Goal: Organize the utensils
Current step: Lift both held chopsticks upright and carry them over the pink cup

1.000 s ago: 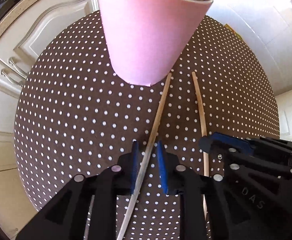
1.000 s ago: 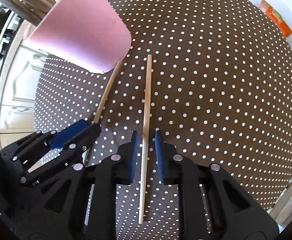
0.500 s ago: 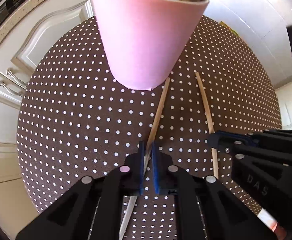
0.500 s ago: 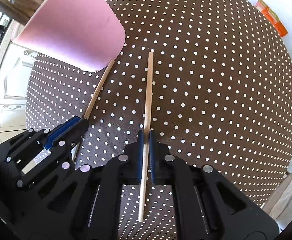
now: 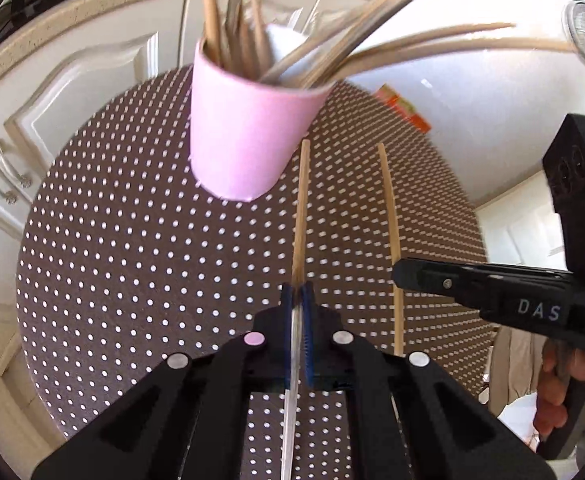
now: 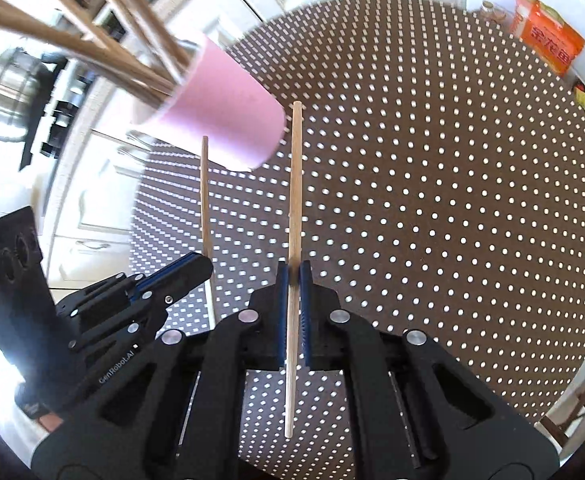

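A pink cup (image 5: 244, 136) full of several wooden utensils stands on the brown polka-dot table (image 5: 132, 260). My left gripper (image 5: 297, 292) is shut on a wooden chopstick (image 5: 301, 208) with a silvery lower end, held off the cloth and pointing past the cup's right side. Just to its right, my right gripper (image 5: 402, 274) holds a second chopstick (image 5: 390, 216). In the right wrist view, my right gripper (image 6: 293, 276) is shut on that plain wooden chopstick (image 6: 294, 184). My left gripper (image 6: 200, 264) and its stick (image 6: 204, 192) are at the left, in front of the cup (image 6: 224, 116).
An orange packet (image 6: 548, 36) lies at the table's far edge. White cabinet doors (image 5: 72, 92) and a counter run behind the table, with a steel pot (image 6: 4, 92) on the hob. A person's hand (image 5: 552, 400) grips the right tool.
Both grippers closed on their chopsticks and lifted them off the cloth. The views tilted upward, so the cup's rim and the utensils in it now show.
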`<action>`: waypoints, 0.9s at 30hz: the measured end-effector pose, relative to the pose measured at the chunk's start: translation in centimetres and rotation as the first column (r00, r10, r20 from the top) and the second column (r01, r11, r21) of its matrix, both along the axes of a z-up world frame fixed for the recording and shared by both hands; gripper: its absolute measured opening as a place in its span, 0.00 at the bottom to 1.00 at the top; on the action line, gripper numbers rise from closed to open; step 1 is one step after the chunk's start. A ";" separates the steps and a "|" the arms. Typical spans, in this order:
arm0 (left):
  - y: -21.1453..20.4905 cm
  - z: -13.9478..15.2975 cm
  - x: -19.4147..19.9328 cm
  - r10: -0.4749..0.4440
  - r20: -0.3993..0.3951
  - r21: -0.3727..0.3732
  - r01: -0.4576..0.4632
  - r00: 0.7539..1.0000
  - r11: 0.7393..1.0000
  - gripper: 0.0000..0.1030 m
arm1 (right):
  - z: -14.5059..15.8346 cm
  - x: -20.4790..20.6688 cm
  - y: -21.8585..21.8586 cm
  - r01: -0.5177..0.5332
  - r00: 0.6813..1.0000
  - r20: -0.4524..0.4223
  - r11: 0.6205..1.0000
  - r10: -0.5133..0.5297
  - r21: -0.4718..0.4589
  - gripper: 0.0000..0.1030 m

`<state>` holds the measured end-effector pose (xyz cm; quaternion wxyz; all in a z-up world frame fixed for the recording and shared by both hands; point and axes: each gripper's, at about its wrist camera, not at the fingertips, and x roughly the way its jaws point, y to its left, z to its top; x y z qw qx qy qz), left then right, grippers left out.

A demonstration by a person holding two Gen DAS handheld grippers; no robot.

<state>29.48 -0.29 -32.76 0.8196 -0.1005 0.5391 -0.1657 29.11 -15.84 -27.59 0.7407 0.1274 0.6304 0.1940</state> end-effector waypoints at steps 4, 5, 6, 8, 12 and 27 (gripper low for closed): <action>0.6 1.6 -2.3 -0.027 0.060 -0.025 0.028 0.998 0.999 0.04 | 1.2 -1.4 -1.6 0.018 0.999 0.051 0.999 -0.021 0.046 0.05; 0.8 2.1 -2.6 -0.029 0.075 -0.038 0.032 0.997 0.999 0.04 | 1.6 -1.6 -1.8 0.021 0.998 0.065 0.998 -0.025 0.051 0.05; 0.7 2.7 -3.0 -0.029 0.084 -0.047 0.033 0.996 0.998 0.00 | 2.1 -1.9 -2.1 0.026 0.996 0.082 0.998 -0.031 0.058 0.05; 1.0 3.6 -3.4 -0.028 0.109 -0.059 0.034 0.994 0.998 0.00 | 3.0 -2.4 -3.1 0.034 0.993 0.112 0.997 -0.042 0.072 0.05; 0.4 4.9 -3.4 -0.032 0.111 -0.044 0.037 0.993 0.998 0.00 | 4.6 -3.2 -3.5 0.032 0.988 0.145 0.995 -0.045 0.090 0.05; -4.7 -1.4 -0.1 -0.026 -0.191 0.123 0.050 0.981 0.991 0.31 | -0.4 -3.2 -2.8 0.043 0.999 -0.018 0.998 -0.044 -0.045 0.06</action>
